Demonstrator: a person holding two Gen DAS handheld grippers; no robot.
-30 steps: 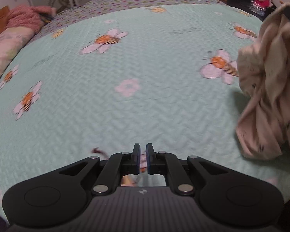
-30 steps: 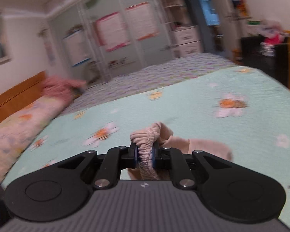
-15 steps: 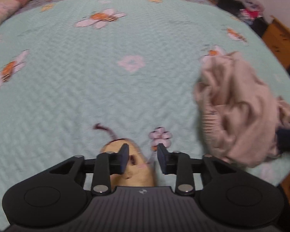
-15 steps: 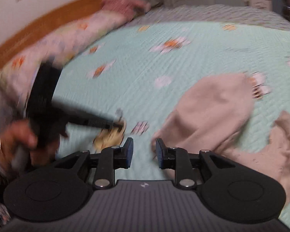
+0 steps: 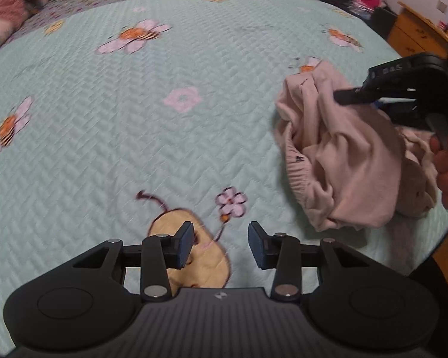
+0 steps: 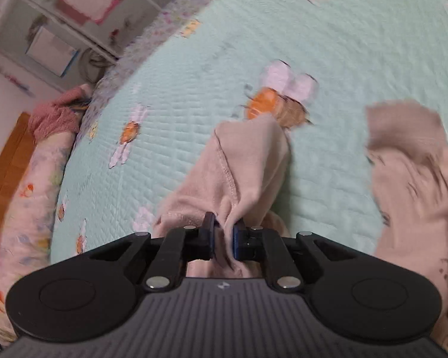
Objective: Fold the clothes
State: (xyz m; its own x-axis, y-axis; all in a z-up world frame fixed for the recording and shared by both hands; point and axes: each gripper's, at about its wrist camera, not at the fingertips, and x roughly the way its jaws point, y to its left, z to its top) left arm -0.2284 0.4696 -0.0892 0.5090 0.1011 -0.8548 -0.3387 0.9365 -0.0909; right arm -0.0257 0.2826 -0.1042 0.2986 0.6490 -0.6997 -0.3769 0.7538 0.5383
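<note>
My right tongs (image 6: 224,235) pinch the crumpled pink garment (image 5: 337,155) on the bed (image 5: 164,137); left tongs (image 5: 219,244) spread, empty. Likely spreading it out; left needs an edge.

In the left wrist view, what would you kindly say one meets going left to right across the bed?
Pink fuzzy blanket → small pink printed flower → crumpled beige garment → right hand-held gripper → orange wooden dresser.

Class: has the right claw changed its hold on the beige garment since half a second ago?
Yes. The right claw, open and empty then, is now shut on a fold of the beige garment, beside the orange bee print on the bedspread.
</note>
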